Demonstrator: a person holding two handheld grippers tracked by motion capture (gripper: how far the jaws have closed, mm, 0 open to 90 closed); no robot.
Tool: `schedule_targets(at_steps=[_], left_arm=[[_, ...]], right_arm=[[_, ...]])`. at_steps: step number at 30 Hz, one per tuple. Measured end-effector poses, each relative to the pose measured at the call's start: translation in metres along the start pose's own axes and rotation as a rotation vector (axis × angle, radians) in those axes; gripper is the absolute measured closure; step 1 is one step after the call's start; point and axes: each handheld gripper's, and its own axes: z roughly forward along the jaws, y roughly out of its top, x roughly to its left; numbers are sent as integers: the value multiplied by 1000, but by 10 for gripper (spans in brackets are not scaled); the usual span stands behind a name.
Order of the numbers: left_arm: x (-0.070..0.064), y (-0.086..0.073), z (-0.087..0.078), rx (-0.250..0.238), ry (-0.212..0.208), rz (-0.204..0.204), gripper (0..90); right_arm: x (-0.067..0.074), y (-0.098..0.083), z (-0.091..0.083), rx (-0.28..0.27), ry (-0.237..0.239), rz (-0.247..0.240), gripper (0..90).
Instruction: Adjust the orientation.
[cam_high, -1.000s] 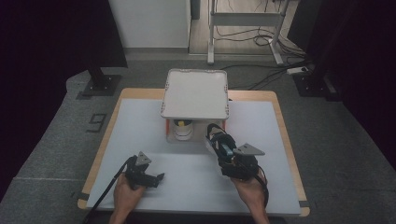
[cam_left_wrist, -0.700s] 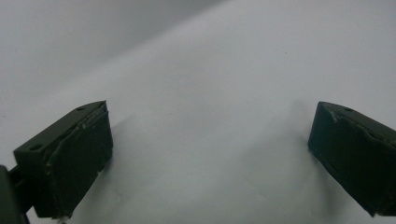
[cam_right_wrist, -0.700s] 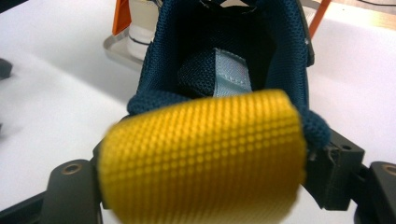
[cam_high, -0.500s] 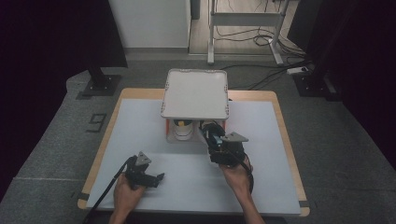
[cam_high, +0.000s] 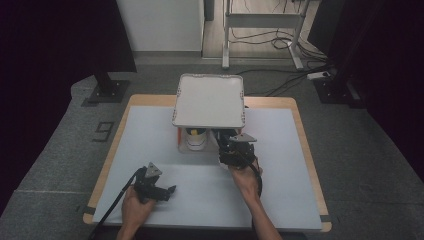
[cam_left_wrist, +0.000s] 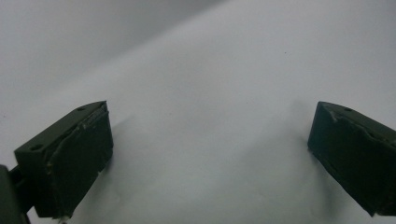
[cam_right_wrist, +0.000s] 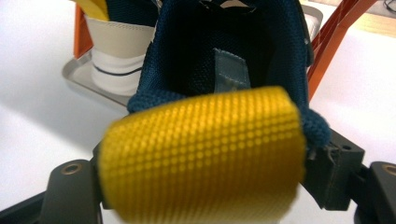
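My right gripper (cam_high: 229, 146) is shut on the padded yellow heel (cam_right_wrist: 201, 149) of a navy shoe (cam_right_wrist: 224, 46). The shoe's toe points under the white top tray (cam_high: 209, 100) of a small rack with orange legs (cam_right_wrist: 327, 51). A white shoe (cam_high: 196, 139) stands on the rack's lower shelf (cam_right_wrist: 84, 79), just left of the navy one. My left gripper (cam_high: 167, 191) rests low over the white table near the front left. It is open, and its jaws have bare tabletop between them in the left gripper view (cam_left_wrist: 210, 154).
The white table mat (cam_high: 290, 165) has free room to the right of the rack and in front of it. The table's wooden edge (cam_high: 305, 145) borders the mat. Cables and a metal stand (cam_high: 260, 30) lie on the floor behind the table.
My right gripper has carried the navy shoe forward and leftward, so its toe now sits under the top tray. The left gripper has stayed where it was.
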Motion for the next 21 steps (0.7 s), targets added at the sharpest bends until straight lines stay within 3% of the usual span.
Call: schedule_targets(at_steps=[15,21], left_arm=[[0,0,0,-1,0,1,2],[0,0,0,-1,0,2,3]], right_arm=[[-5,5,24,3,-35,28,227],[-10,3,28,7,-16,52,197]])
